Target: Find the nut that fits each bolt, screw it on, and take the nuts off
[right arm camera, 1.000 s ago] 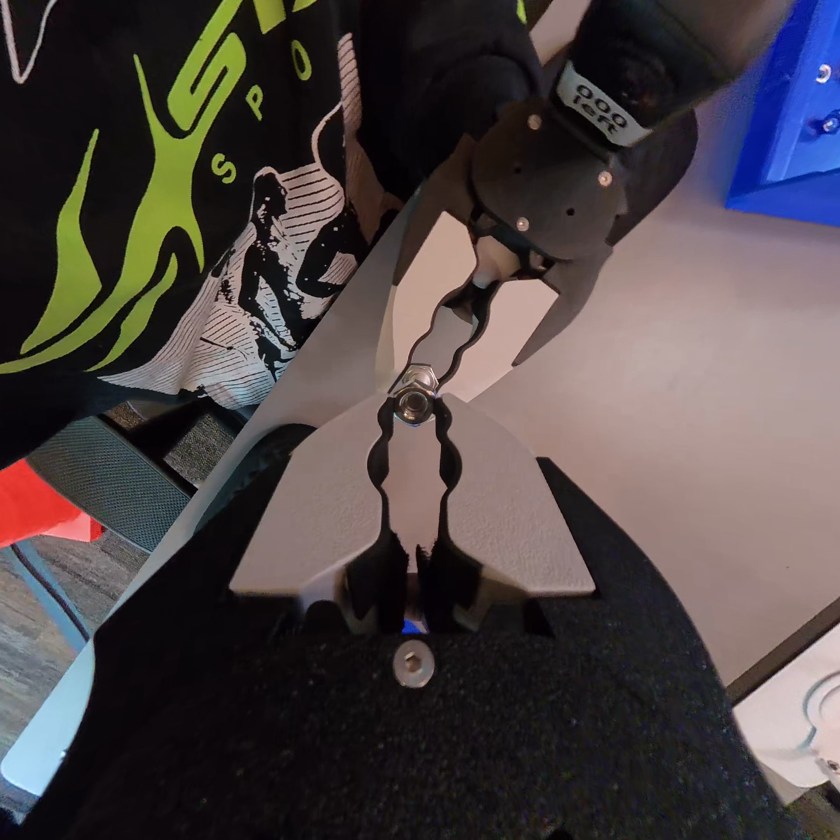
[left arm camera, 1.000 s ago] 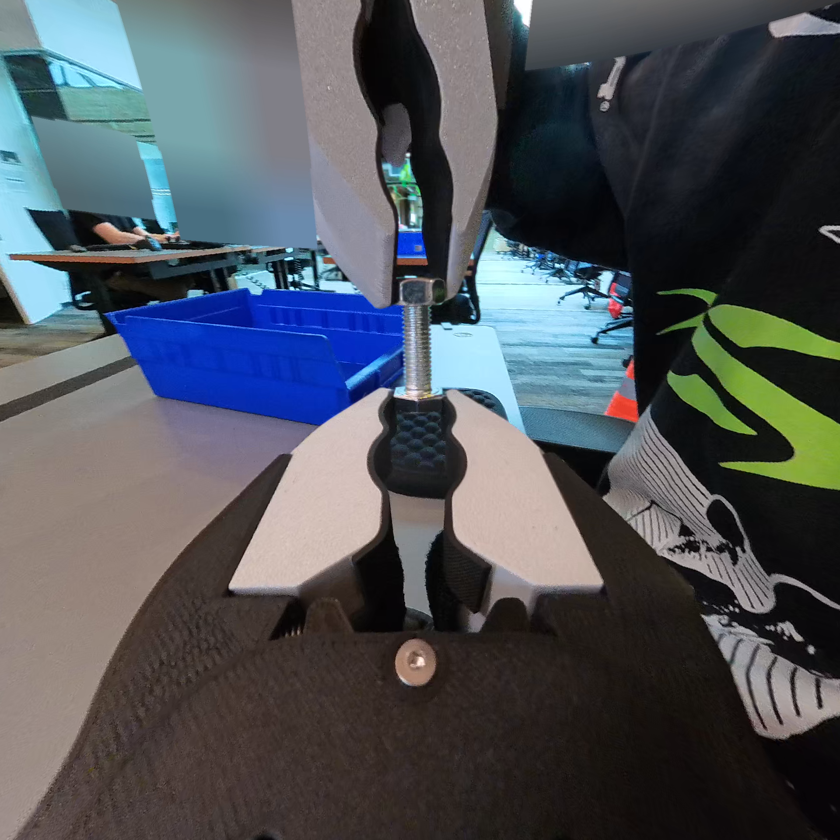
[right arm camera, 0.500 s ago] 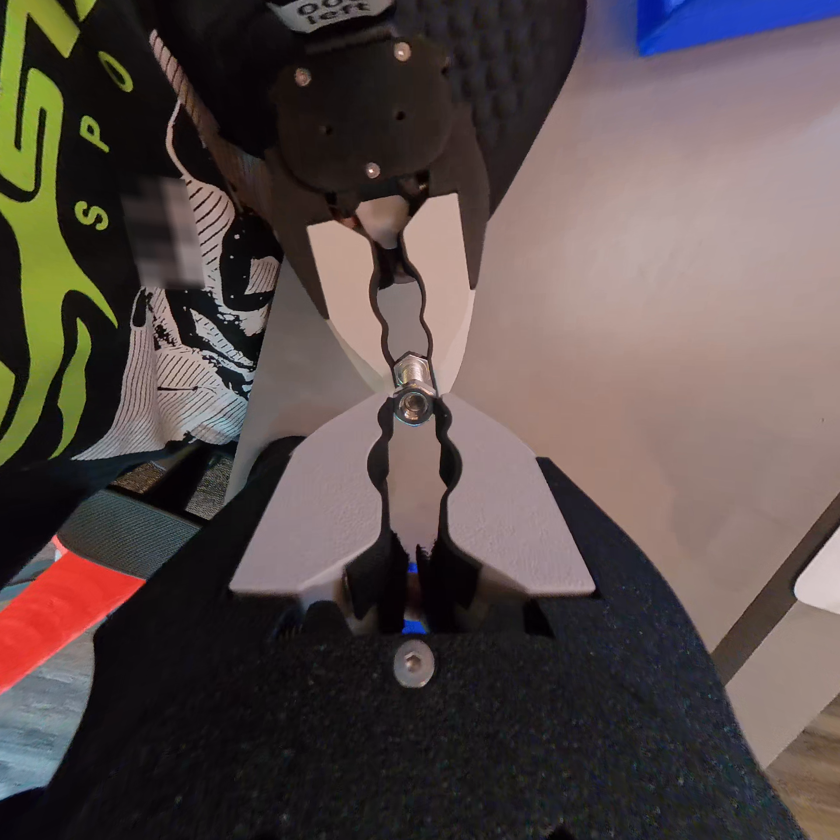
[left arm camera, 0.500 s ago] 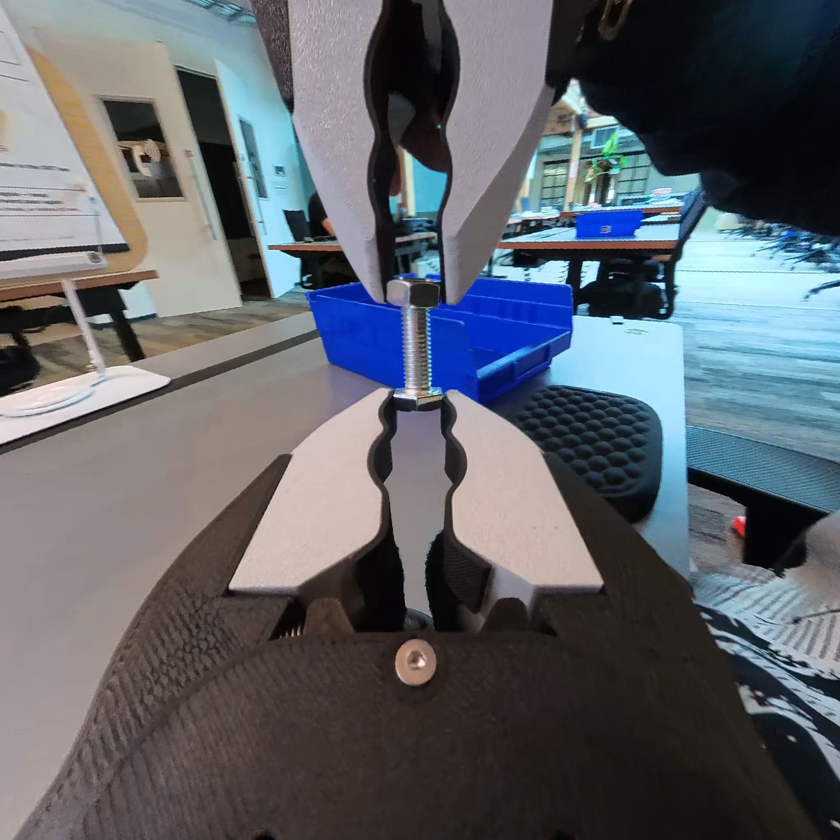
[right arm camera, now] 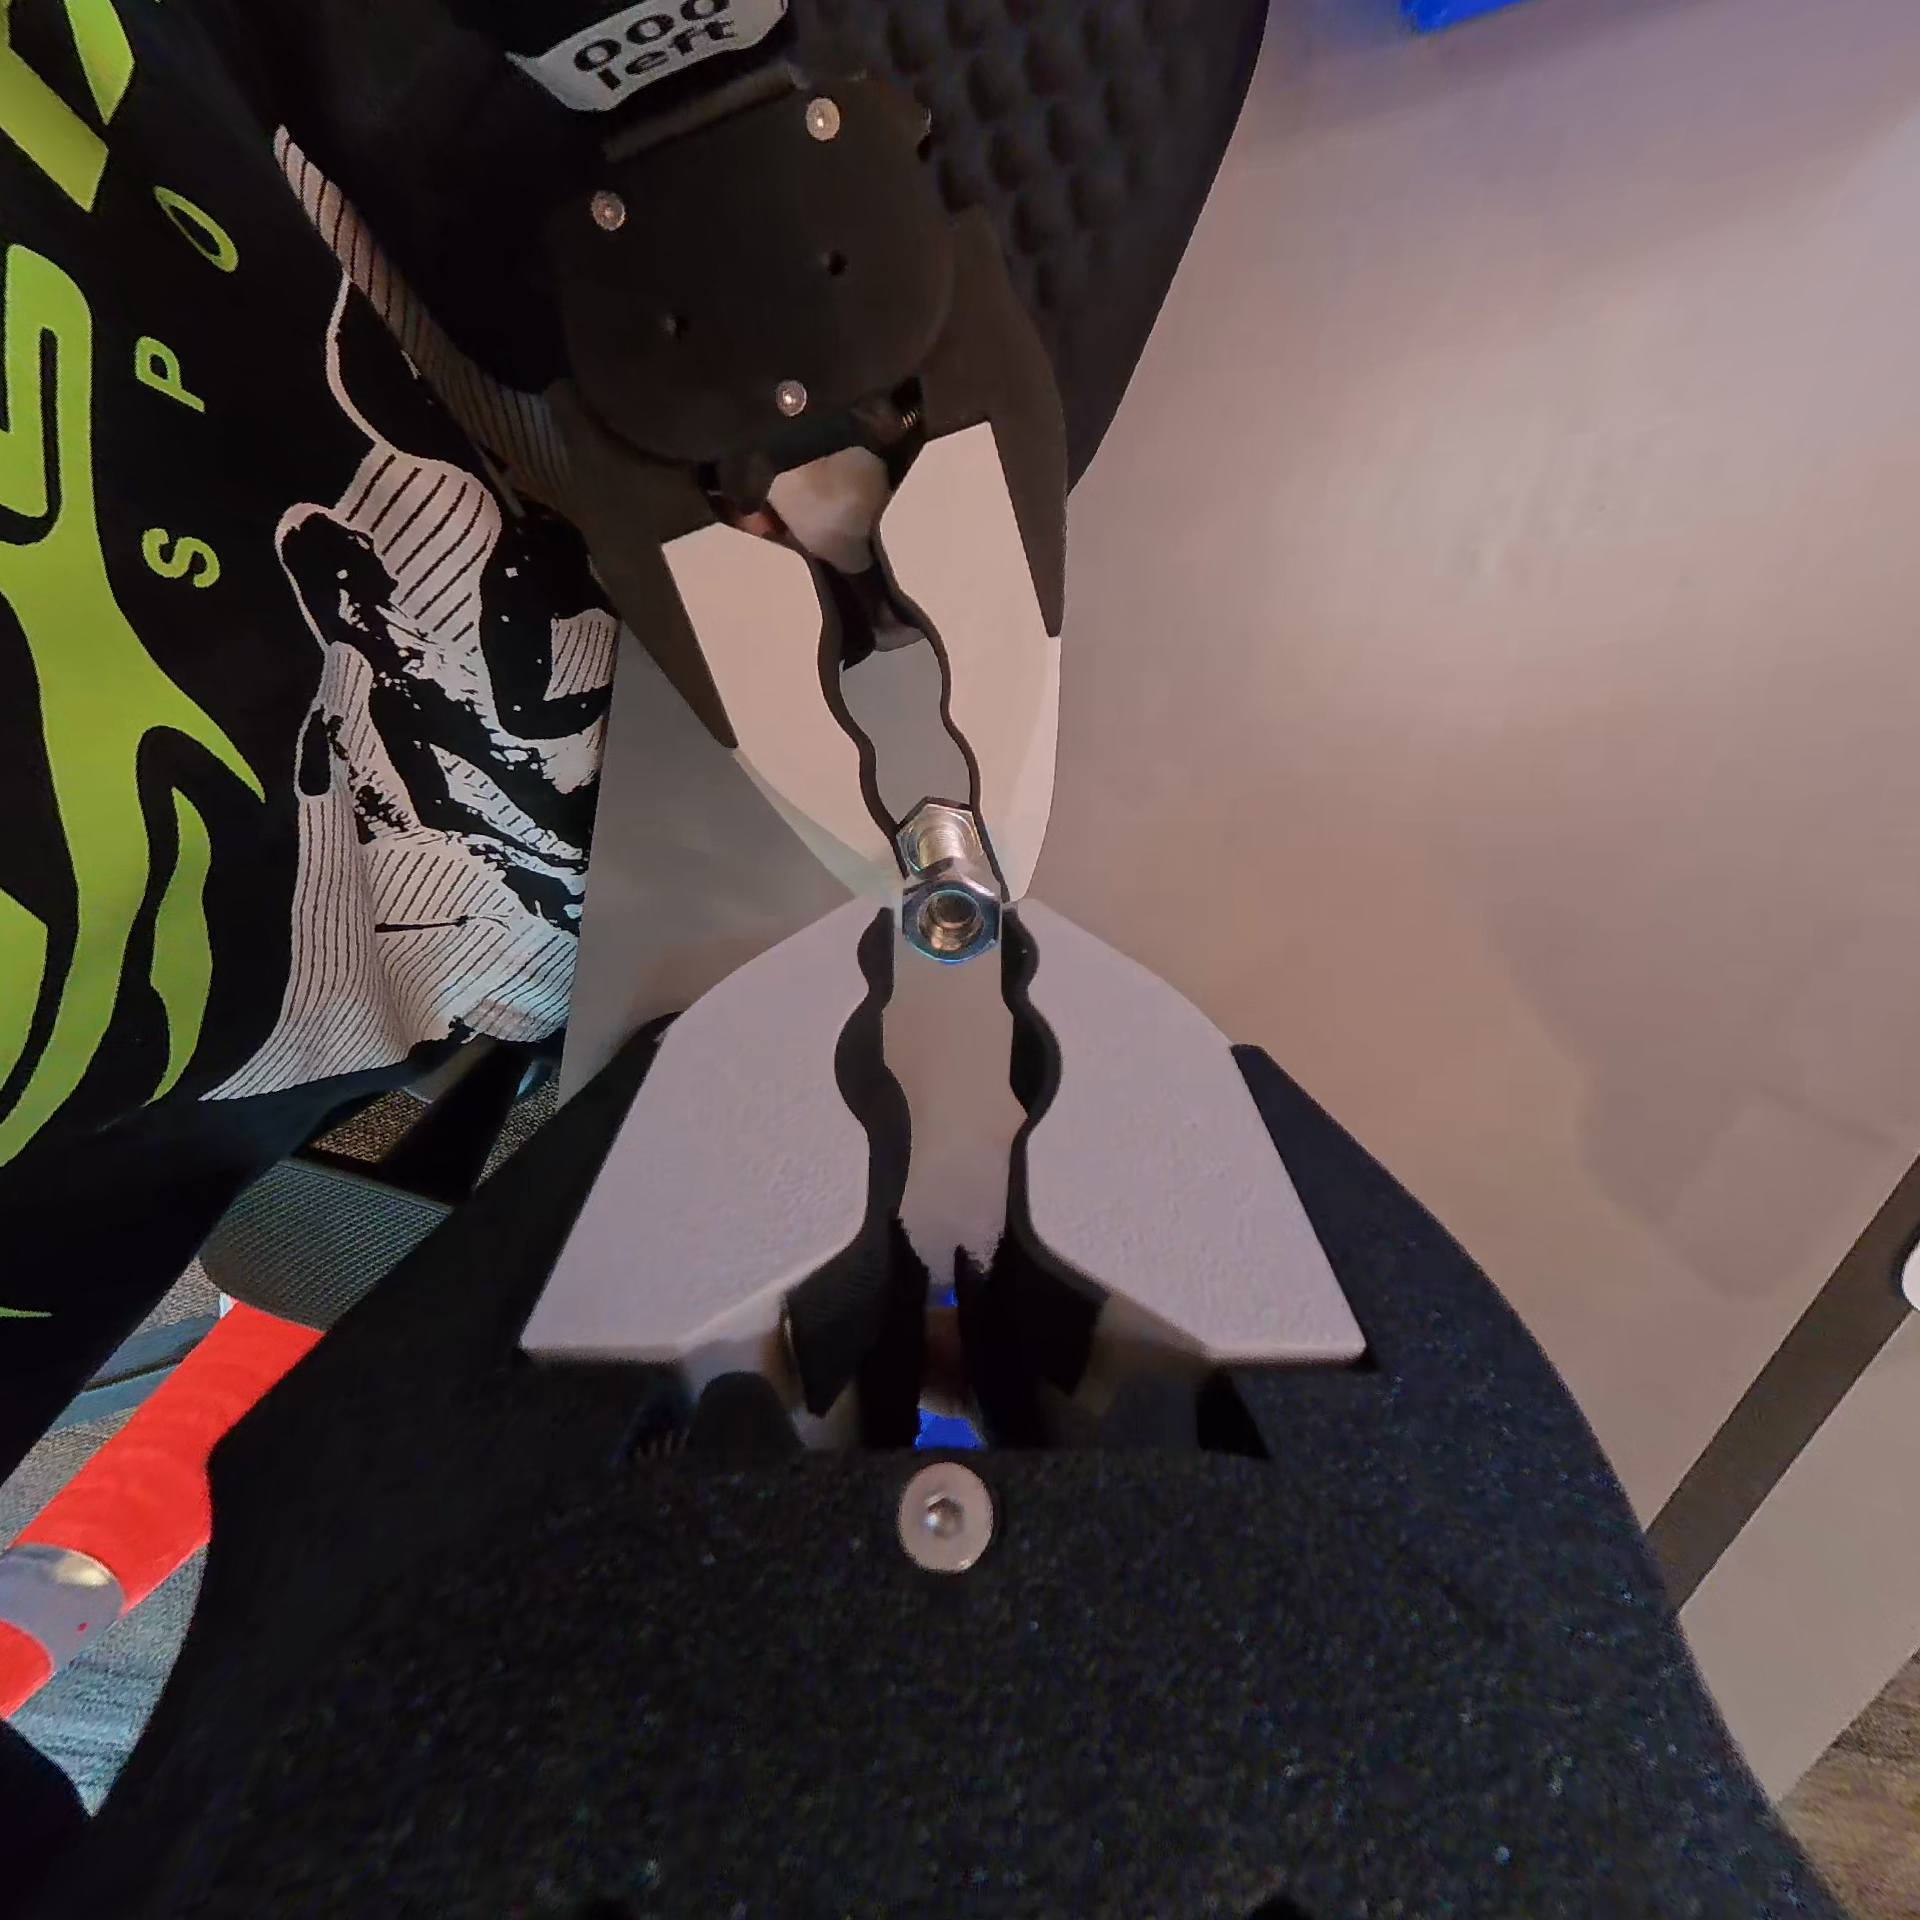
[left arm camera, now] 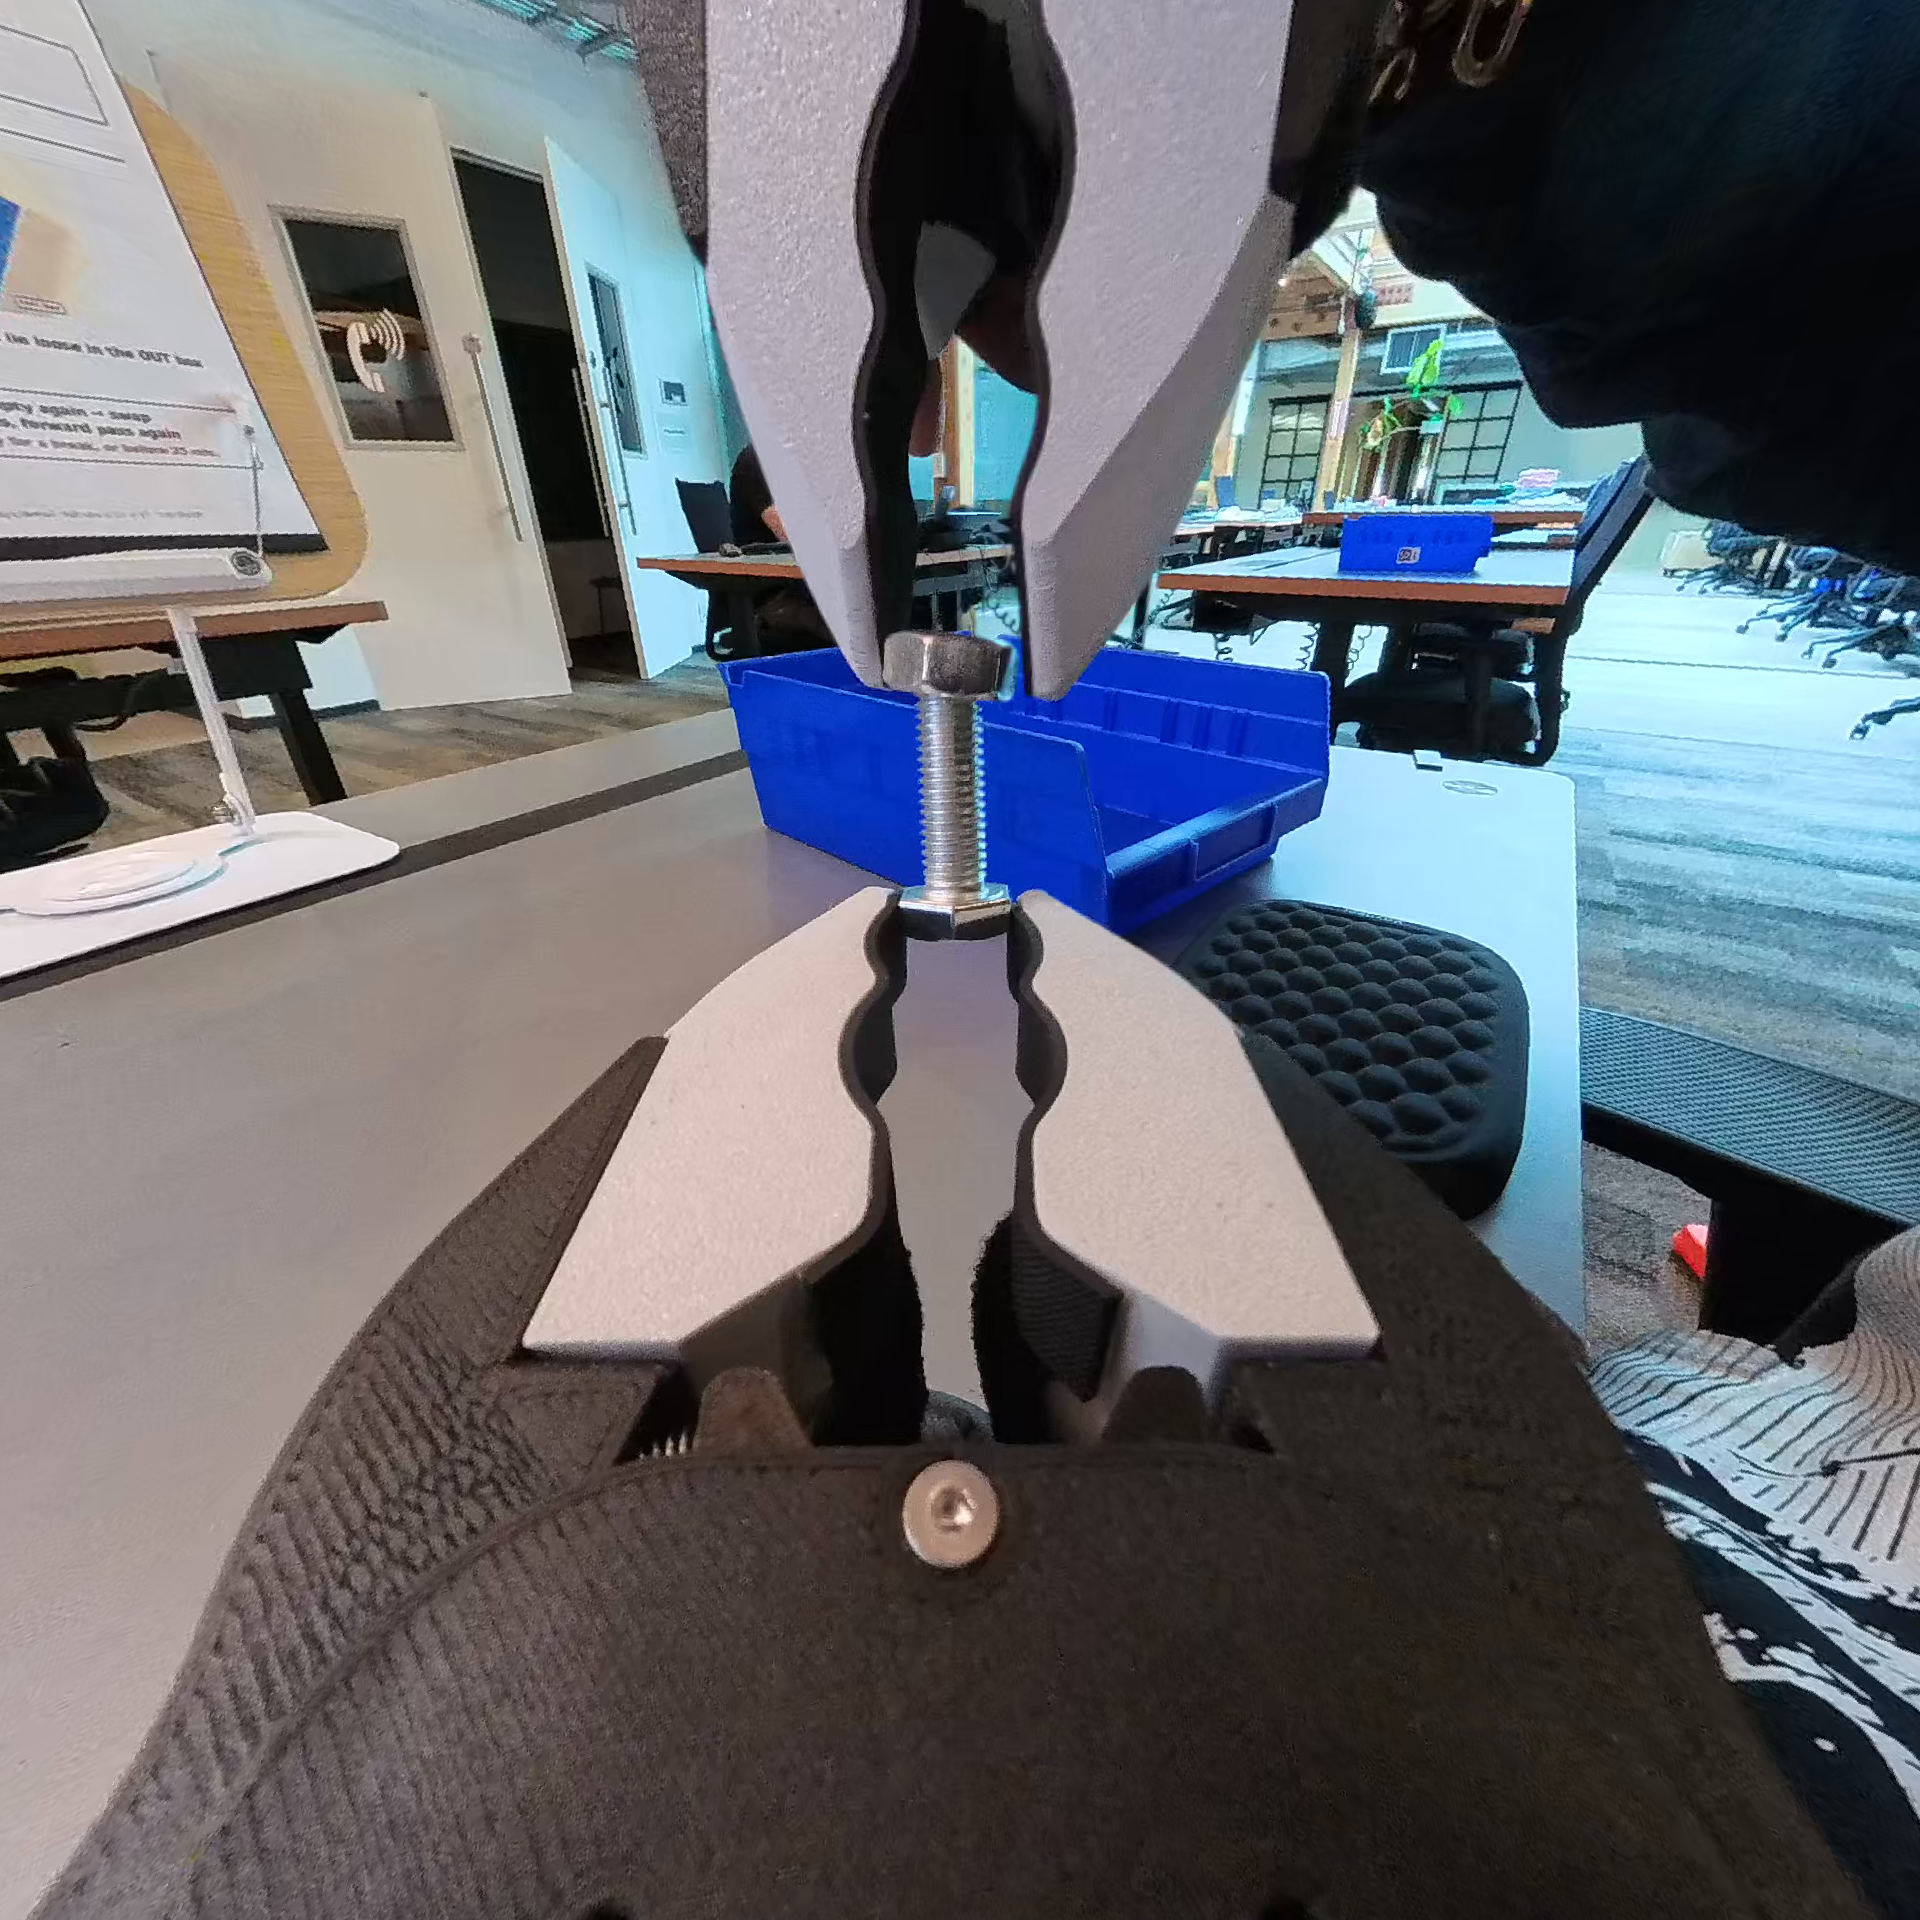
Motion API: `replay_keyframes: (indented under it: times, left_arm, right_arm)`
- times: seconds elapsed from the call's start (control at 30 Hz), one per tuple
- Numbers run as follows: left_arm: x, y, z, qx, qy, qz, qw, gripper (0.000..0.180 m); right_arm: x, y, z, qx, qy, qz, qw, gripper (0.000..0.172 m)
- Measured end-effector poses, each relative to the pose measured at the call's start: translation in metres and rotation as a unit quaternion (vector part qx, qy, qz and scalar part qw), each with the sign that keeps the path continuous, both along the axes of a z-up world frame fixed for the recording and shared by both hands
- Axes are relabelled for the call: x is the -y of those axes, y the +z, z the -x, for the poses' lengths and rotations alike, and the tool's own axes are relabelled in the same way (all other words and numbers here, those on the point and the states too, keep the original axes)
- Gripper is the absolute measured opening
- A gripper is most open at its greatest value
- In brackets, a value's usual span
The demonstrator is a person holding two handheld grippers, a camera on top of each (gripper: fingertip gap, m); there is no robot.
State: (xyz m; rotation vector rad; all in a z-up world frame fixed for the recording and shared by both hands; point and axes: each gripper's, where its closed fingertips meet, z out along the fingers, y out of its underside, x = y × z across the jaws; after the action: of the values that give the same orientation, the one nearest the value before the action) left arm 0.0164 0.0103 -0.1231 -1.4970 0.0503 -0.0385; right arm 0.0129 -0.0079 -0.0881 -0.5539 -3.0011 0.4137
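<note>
Steel bolt (left arm camera: 951,790) stands upright at twelve o'clock from my left gripper (left arm camera: 953,920), narrowly parted and pinching its nut (left arm camera: 953,914), while my right gripper (left arm camera: 948,675) clamps the head.

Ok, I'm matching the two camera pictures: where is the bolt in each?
Left wrist view: bolt upright at the centre, threads showing.
Right wrist view: bolt seen nearly end-on, just above centre.
Shared landmark: black dimpled pad.

Close wrist views face each other, sharing bolt (left arm camera: 952,790).
</note>
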Motion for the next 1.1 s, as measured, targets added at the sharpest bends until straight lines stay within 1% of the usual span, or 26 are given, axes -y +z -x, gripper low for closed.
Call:
replay_keyframes:
  times: [0.17,0.2,0.23,0.37,0.43,0.5,0.57,0.6,0.67,0.7,0.77,0.83,0.9,1.0,1.1]
  left_arm:
    - [0.0,0.0,-0.001,0.004,-0.006,-0.002,1.0,0.019]
    - [0.0,0.0,-0.001,0.005,-0.007,-0.003,1.0,0.019]
    - [0.0,0.0,-0.001,0.005,-0.007,-0.003,1.0,0.019]
    - [0.0,0.0,0.0,0.008,-0.009,-0.002,1.0,0.019]
    - [0.0,0.001,0.0,0.014,-0.01,-0.005,1.0,0.019]
    - [0.001,0.003,0.002,0.023,-0.012,-0.009,1.0,0.018]
    - [0.002,0.005,0.004,0.031,-0.014,-0.013,0.999,0.019]
    - [0.003,0.006,0.006,0.035,-0.015,-0.015,0.999,0.019]
    - [0.004,0.007,0.01,0.042,-0.013,-0.018,0.999,0.019]
    - [0.004,0.008,0.012,0.043,-0.012,-0.018,0.999,0.019]
    - [0.005,0.008,0.014,0.046,-0.01,-0.018,0.999,0.019]
    - [0.004,0.008,0.014,0.048,-0.014,-0.019,0.999,0.019]
    - [0.004,0.008,0.014,0.048,-0.015,-0.019,0.999,0.019]
    - [0.005,0.008,0.012,0.046,-0.019,-0.023,0.999,0.018]
    - [0.004,0.008,0.011,0.047,-0.023,-0.021,0.998,0.019]
  right_arm:
    - [0.0,0.001,0.002,-0.003,-0.002,0.016,1.0,0.018]
    - [0.001,0.002,0.002,-0.006,-0.004,0.019,1.0,0.021]
    - [0.001,0.003,0.002,-0.006,-0.005,0.023,1.0,0.029]
    - [0.001,0.003,0.001,-0.018,-0.022,0.051,0.998,0.049]
    - [0.003,0.002,0.001,-0.038,-0.043,0.09,0.994,0.056]
    - [0.005,0.002,0.004,-0.07,-0.074,0.149,0.983,0.064]
    - [0.008,0.004,0.009,-0.115,-0.107,0.226,0.961,0.07]
    - [0.01,0.007,0.012,-0.143,-0.122,0.27,0.944,0.071]
    - [0.013,0.013,0.014,-0.194,-0.148,0.357,0.902,0.071]
    - [0.013,0.017,0.015,-0.223,-0.165,0.397,0.875,0.069]
    - [0.01,0.022,0.016,-0.279,-0.188,0.465,0.819,0.057]
    - [0.003,0.025,0.018,-0.327,-0.211,0.508,0.769,0.044]
    - [0.002,0.022,0.018,-0.343,-0.223,0.526,0.745,0.039]
    - [0.004,0.017,0.019,-0.348,-0.223,0.541,0.732,0.038]
    - [0.006,0.017,0.02,-0.344,-0.216,0.56,0.723,0.033]
